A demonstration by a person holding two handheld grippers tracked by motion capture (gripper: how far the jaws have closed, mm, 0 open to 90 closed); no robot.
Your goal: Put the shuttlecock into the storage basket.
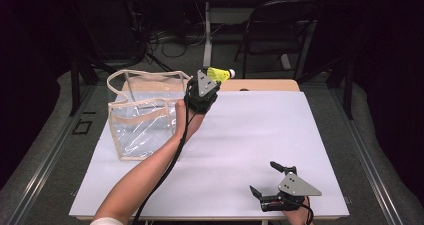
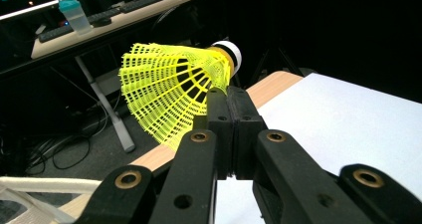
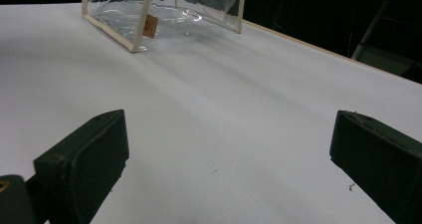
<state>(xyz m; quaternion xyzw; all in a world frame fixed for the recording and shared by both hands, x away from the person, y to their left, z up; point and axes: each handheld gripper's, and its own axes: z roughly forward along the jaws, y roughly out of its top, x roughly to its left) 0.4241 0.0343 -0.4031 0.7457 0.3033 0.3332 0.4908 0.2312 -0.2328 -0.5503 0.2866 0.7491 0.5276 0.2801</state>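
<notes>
My left gripper (image 1: 209,80) is up off the table, raised over the far edge of the white sheet (image 1: 250,135). Its jaws are pressed together on the yellow shuttlecock (image 2: 174,89), pinching the mesh skirt near the narrow end. In the left gripper view the skirt fans out to the left of the jaw tips and above them, and the white-banded cork end (image 2: 230,55) sits just past the tips, pointing away. From the high view the shuttlecock (image 1: 220,74) pokes out beyond the jaws toward the far side of the table, cork to the right.

The clear bag (image 1: 142,115) with cream trim stands just left of my left gripper, its mouth open upward. My left wrist lies close against its right wall; I cannot tell whether it touches. The bag's trim shows at the lower left corner of the left gripper view, below the jaws.

My right gripper (image 1: 272,177) rests low near the table's near edge, well apart from the bag and the shuttlecock. Its jaws are spread wide, nothing between them but bare white sheet. In the right gripper view the bag (image 3: 164,15) stands far ahead of the jaws, off toward the left one.
</notes>
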